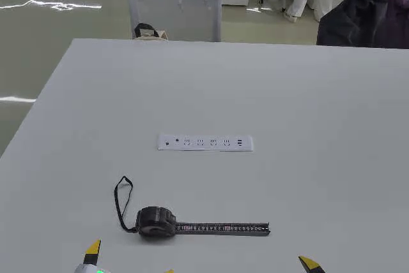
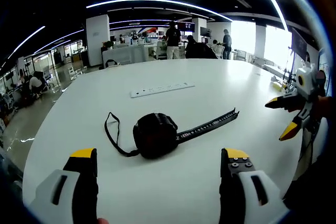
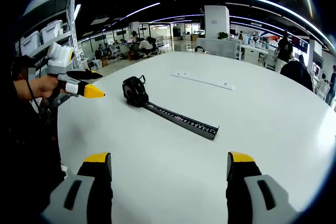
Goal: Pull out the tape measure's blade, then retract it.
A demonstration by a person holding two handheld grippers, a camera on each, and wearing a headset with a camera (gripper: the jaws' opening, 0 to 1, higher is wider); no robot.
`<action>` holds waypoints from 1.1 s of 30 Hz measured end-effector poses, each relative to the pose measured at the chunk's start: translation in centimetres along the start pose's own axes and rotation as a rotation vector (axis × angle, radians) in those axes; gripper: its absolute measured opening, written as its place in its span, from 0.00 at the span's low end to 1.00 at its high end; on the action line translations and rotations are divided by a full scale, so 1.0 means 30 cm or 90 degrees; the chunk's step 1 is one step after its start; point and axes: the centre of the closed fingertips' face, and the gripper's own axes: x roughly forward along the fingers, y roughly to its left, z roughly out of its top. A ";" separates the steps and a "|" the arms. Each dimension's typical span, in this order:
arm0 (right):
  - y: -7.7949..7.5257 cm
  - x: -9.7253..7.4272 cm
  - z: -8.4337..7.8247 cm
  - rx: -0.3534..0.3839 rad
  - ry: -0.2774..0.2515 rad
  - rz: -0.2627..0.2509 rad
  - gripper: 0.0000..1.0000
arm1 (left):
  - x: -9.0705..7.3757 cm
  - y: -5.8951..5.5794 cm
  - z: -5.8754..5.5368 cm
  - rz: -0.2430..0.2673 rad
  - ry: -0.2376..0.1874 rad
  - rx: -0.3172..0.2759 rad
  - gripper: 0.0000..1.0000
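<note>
Black and compact, the tape measure (image 1: 156,221) lies on the white surface (image 1: 319,107) close in front of you, between the power strip (image 1: 206,142) and your tongs. Its blade (image 1: 223,228) is partly drawn out and rests flat on the surface.

Expect the case (image 2: 155,135) to be dense for its size and hard, with a rounded shell that may roll or slip under a shallow pinch. Take it across its broad sides, well in. The blade is likely thin spring steel: stiff along its length, quick to buckle if bent, keen at the edges, and it will snap back on release. Pinch it at or just behind the tip (image 3: 210,130), flat faces between the pads. The strap (image 1: 121,199) is limp and gives no purchase.

The long axis runs left to right across the head view, parallel to your edge. The case is at the left end, the tip points right, and the strap loops off the case's left side, away from you.

Your left tongs (image 2: 160,153) are spread wide and empty, just short of the case. Your right tongs (image 3: 168,157) are likewise apart, holding nothing, near the blade's tip.
</note>
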 end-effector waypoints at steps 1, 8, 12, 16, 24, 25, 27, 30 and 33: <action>-0.001 0.003 0.001 -0.001 0.000 0.001 0.92 | 0.008 -0.001 0.008 0.002 -0.003 0.000 0.97; -0.013 0.025 -0.004 0.008 0.008 0.008 0.90 | 0.097 -0.033 0.003 0.000 0.007 0.002 0.95; -0.019 0.034 -0.009 0.007 0.010 0.011 0.89 | 0.121 -0.050 0.008 0.011 0.012 -0.005 0.95; -0.029 0.044 -0.006 0.000 0.009 0.018 0.88 | 0.149 -0.054 0.002 0.016 0.016 -0.005 0.95; -0.072 0.075 0.019 -0.043 0.003 0.042 0.83 | 0.205 -0.046 0.001 0.031 0.017 -0.030 0.93; -0.076 0.080 0.022 -0.049 0.003 0.049 0.82 | 0.209 -0.047 0.000 0.033 0.020 -0.039 0.92; -0.082 0.088 0.023 -0.059 0.007 0.059 0.80 | 0.211 -0.048 0.004 0.039 0.022 -0.039 0.91; -0.101 0.108 0.020 -0.081 0.011 0.073 0.78 | 0.219 -0.032 0.003 0.061 0.024 -0.043 0.89; -0.114 0.129 0.013 -0.090 0.015 0.092 0.73 | 0.236 -0.019 -0.008 0.071 0.027 -0.059 0.89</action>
